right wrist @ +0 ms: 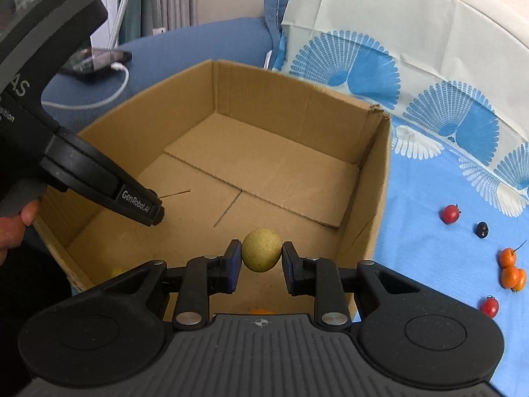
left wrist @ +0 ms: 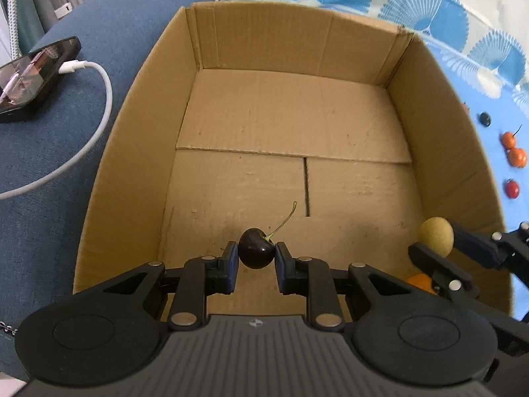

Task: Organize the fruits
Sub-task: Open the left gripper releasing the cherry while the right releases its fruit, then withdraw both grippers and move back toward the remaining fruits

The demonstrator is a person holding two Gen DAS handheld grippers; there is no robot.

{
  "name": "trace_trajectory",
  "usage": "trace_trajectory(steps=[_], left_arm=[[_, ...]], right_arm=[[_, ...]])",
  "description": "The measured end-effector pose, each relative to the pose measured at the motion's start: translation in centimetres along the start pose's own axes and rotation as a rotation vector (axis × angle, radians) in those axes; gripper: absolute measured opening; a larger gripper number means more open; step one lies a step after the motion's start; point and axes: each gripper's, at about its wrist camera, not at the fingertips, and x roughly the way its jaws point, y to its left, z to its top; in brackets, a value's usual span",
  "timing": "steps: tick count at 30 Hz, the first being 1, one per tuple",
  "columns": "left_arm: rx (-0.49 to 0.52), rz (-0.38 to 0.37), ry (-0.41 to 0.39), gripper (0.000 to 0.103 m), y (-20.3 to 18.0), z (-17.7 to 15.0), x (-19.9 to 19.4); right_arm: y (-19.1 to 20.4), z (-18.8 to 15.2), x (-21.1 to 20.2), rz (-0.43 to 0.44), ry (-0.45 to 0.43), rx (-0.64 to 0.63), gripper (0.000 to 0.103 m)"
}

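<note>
Cherry [left wrist: 256, 248] sits between left claw [left wrist: 256, 258] pads, seemingly touching.

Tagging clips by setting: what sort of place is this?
Probably a home living room: a blue fabric sofa, a black phone charging on it, and a blue patterned cloth.
</note>
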Motion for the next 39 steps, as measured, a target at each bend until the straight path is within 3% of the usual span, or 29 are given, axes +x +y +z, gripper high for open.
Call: trace_trajectory(steps=[1, 2, 3, 4, 5, 6, 12, 17, 22, 29, 35, 39], left_arm=[[0.006, 0.005, -0.001, 0.064, -0.1, -0.1, 0.0], [0.007, 0.014, -0.002, 0.082, -0.1, -0.2, -0.1], [-0.001, 0.03, -0.011, 0.103, -0.1, -0.2, -0.4], [-0.008, 0.035, -0.04, 0.103, -0.1, -0.3, -0.9], [-0.005, 0.03, -0.069, 0.103, -0.1, -0.5, -1.6], [0.005, 0.015, -0.081, 0.103, -0.2, -0.6, -2.2], [0.022, -0.001, -0.13, 0.103, -0.7, -2.8, -6.5], [-0.015, -0.029, -0.129, 0.103, -0.9, -6.6, -10.3], [-0.039, -0.017, -0.129, 0.103, -1.3, -9.8, -14.0], [-0.054, -0.018, -0.239, 0.103, -1.6, -12.5, -19.2], [-0.079, -0.067, -0.332, 0.103, -2.4, -13.2, -23.2], [-0.092, -0.038, -0.373, 0.103, -2.5, -13.6, -26.2]], right_arm=[[0.0, 0.0, 0.2, 0.007, 0.006, -0.012, 0.028], [0.1, 0.0, 0.2, 0.006, 0.007, -0.024, 0.029], [0.1, 0.1, 0.0, -0.011, 0.0, -0.037, 0.041], [0.2, 0.1, -0.4, -0.026, -0.013, -0.051, 0.052], [0.2, 0.1, -1.0, -0.038, -0.033, -0.065, 0.074], [0.2, 0.0, -1.8, -0.052, -0.056, -0.071, 0.083], [-0.6, -0.7, -6.4, -0.037, -0.037, 0.055, 0.092], [-0.2, -2.3, -10.9, -0.028, -0.025, 0.118, 0.096], [1.0, -3.8, -15.6, -0.061, -0.097, 0.125, 0.096], [0.9, -5.1, -20.7, -0.131, -0.209, 0.186, 0.097], [1.3, -6.1, -24.6, -0.194, -0.304, 0.183, 0.099], [1.2, -5.9, -25.9, -0.137, -0.343, 0.244, 0.099]])
